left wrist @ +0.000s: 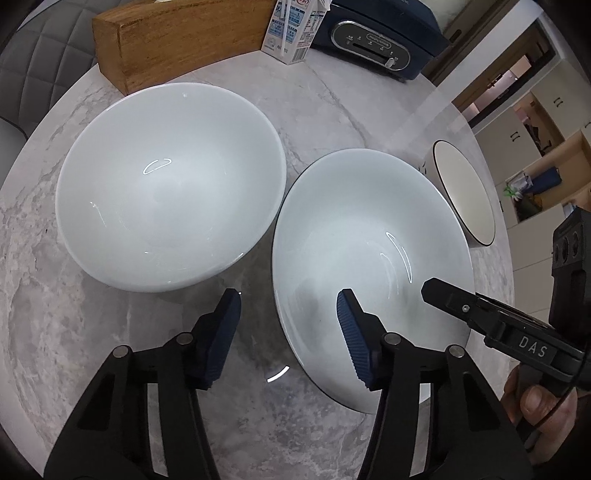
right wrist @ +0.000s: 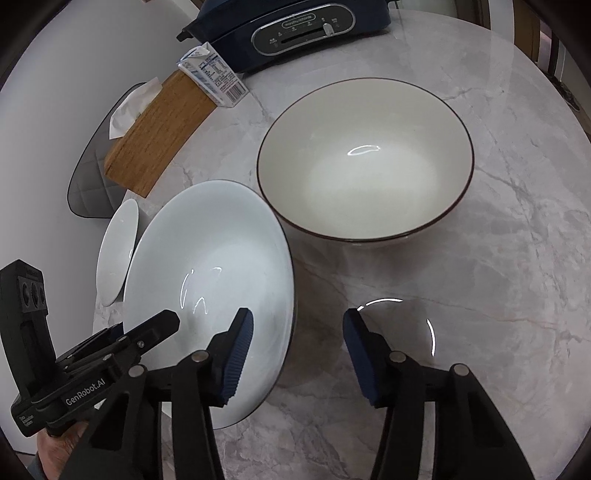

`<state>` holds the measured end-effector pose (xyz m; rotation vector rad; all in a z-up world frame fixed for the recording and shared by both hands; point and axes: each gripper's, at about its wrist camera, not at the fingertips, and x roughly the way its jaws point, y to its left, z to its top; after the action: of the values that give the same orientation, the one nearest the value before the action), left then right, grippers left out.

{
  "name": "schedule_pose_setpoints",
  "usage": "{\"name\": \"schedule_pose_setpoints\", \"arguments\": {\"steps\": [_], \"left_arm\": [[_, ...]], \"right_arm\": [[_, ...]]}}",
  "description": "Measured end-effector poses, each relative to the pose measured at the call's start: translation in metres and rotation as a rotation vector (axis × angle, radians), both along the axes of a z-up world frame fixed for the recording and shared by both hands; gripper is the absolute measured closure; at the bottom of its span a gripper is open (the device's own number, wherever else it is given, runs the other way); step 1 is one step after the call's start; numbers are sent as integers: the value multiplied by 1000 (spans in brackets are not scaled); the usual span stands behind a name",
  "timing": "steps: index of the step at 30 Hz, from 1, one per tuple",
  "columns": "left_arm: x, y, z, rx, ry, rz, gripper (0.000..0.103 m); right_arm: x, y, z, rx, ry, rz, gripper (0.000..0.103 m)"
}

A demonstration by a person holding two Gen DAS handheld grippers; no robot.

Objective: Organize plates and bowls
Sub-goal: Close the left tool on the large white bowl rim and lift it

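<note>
The round grey marble surface carries 3 bowls in a rough row, with other items along its far edge. At that far edge sits a dark blue countertop appliance with a slider control panel. Beside it lies a wooden tissue box with a white tissue poking from its top, and a small milk carton stands between the box and the appliance.

The cream bowl with a dark rim is upright at the right end of the row. The middle white bowl appears tilted, its rim close against the cream bowl's side. The left white bowl sits upright just beside the middle one; whether their rims touch cannot be told.

The left gripper has its fingers wide apart, straddling the near rim of the middle white bowl: 1 blue ribbed pad is over the bowl's inside, the other over bare surface, neither pressing it. The right gripper likewise has its fingers spread apart, 1 over the same bowl's inner wall and 1 over bare marble, clamped on nothing.
</note>
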<state>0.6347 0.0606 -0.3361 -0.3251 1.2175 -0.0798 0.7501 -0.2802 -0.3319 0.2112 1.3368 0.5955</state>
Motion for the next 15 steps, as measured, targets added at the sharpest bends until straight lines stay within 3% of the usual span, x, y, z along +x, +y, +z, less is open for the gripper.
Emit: {"name": "schedule_pose_setpoints", "arguments": {"steps": [3,4,8,15], "left_arm": [[4,-1,-4,-2,9,-1,72],[6,-2,-6,3,13,-3,72],[8,-7,-10,-2,16,-18,87],[-13,-9,-4,15,14,-28,88]], "right_arm": [[0,1,-3,-5,0,6,64],[1,2,-3,-6,1,9,72],[0,6,-2,11,-3,25,86],[-9,8,0,9,0,35,87]]}}
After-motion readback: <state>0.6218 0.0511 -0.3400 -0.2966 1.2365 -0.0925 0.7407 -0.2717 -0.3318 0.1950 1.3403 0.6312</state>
